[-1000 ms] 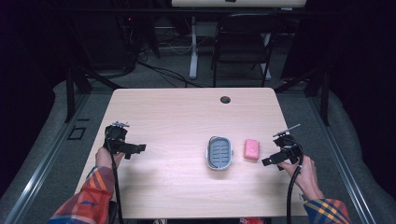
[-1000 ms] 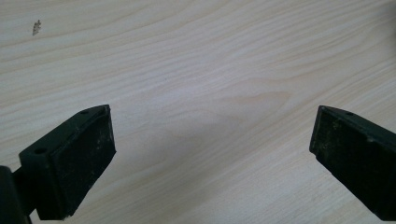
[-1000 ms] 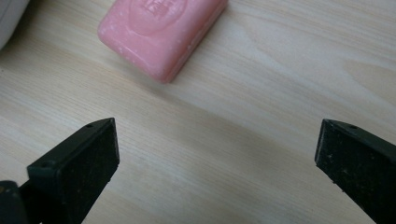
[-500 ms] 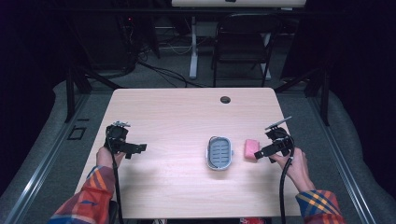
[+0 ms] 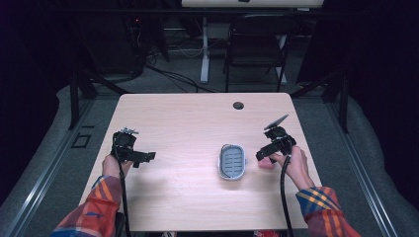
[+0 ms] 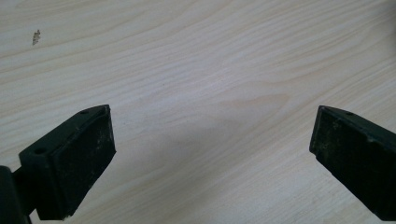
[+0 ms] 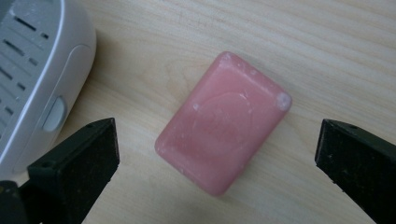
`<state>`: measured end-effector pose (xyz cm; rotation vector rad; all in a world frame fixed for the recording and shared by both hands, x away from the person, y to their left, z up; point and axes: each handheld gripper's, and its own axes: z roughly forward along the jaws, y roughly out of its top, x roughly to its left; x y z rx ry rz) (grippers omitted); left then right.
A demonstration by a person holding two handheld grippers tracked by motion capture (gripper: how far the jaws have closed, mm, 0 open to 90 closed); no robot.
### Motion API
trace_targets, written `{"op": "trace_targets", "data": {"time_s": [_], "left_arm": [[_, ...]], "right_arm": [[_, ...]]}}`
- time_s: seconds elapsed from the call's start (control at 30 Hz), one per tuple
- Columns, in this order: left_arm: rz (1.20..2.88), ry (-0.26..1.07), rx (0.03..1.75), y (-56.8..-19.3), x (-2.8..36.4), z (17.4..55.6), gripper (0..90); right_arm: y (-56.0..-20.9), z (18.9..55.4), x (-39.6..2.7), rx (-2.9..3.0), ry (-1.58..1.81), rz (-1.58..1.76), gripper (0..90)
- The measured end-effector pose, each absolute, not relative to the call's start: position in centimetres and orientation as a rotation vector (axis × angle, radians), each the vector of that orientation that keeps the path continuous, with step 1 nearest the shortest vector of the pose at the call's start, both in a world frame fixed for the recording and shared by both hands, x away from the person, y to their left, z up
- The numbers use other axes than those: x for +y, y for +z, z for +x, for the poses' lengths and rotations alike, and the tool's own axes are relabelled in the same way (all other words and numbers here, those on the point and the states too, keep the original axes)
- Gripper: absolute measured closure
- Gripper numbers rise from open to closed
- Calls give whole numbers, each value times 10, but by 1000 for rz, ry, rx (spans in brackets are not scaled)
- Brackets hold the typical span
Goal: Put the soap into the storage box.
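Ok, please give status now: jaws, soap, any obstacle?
Right gripper open above pink soap. Left gripper open, idle. Soap dish beside, nothing blocking.

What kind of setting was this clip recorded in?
Probably a lab or studio set up for recording, not a home. A bare wooden table stands in a dark room with cables on the floor, a folding chair behind it, and just a pink soap bar and soap dish laid out.

A: The table (image 5: 197, 123) is evenly lit from above; the room around it, toward the frame edges, falls nearly black.

B: Close views are bright with soft shadows; the pink soap (image 7: 224, 122) is sharp, the black jaws at the bottom corners slightly soft.
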<state>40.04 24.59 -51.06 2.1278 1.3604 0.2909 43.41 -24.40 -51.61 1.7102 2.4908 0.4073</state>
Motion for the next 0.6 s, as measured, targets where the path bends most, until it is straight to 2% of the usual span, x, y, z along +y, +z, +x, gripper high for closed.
{"op": "trace_targets", "data": {"time_s": [0.27, 0.5, 0.6], "left_arm": [[2125, 299, 1352, -510, 247, 401, 1], [2130, 299, 1349, -509, 245, 401, 1], [2135, 302, 1344, -510, 244, 401, 1]], "right_arm": [[-534, 454, -232, 2460, 276, 1773, 0], [-540, 456, -231, 2462, 226, 1798, 1], [-539, 457, -230, 2464, 217, 1803, 39]]}}
